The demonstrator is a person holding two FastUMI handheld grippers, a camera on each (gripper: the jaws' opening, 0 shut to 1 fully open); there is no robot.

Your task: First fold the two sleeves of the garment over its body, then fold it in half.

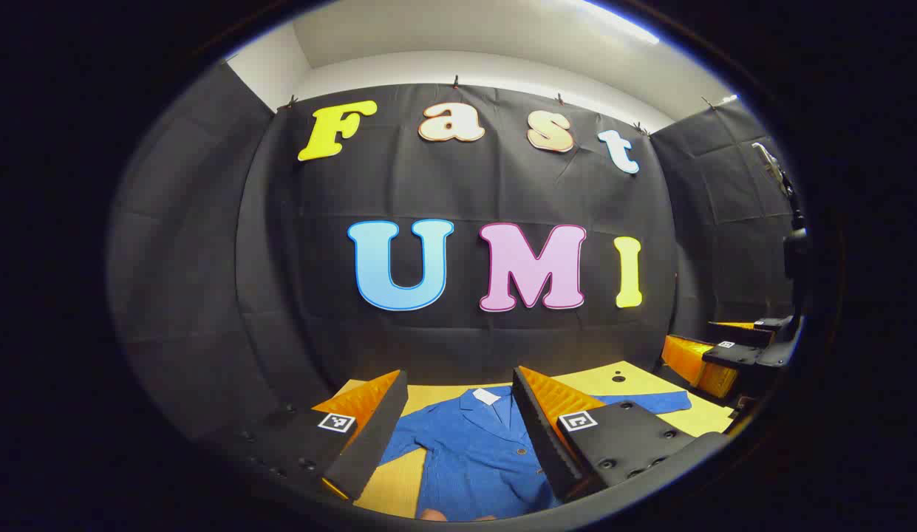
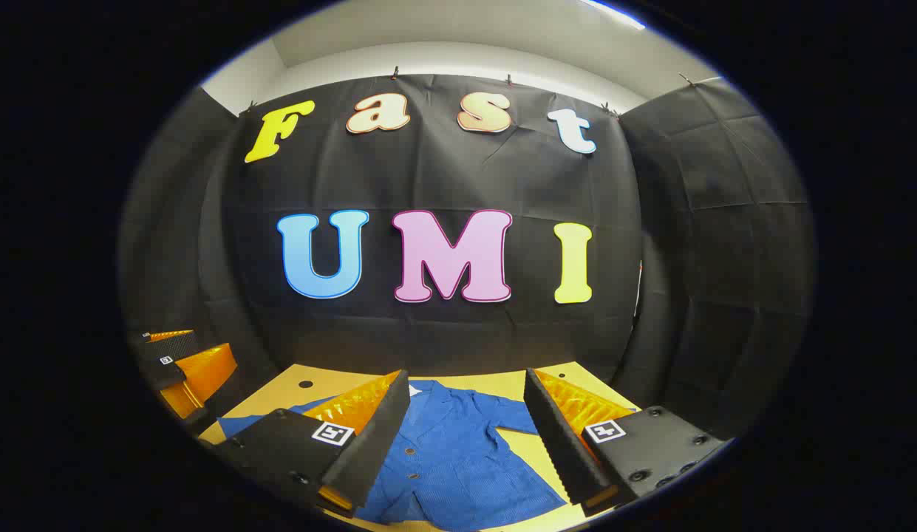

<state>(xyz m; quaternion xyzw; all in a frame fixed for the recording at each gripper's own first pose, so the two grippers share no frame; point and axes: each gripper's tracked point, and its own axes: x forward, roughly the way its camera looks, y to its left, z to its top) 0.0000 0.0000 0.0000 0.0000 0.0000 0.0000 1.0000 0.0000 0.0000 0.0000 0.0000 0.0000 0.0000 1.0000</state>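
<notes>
Left gripper view: the left hand-held gripper point(image 1: 458, 414) is shown wide open at lower centre, holding nothing, above a blue garment point(image 1: 473, 458) spread flat on the yellow surface point(image 1: 598, 383). Right gripper view: the right hand-held gripper point(image 2: 465, 417) is likewise spread open and empty above the garment point(image 2: 451, 458).

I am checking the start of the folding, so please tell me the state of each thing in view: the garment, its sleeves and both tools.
Blue jacket: lying flat on the yellow table, front side up, buttoned, not folded.
Sleeves: spread out to the sides, not yet folded over the body.
Left tool: open, raised above the jacket, holding nothing.
Right tool: open, raised above the jacket, holding nothing.
</notes>
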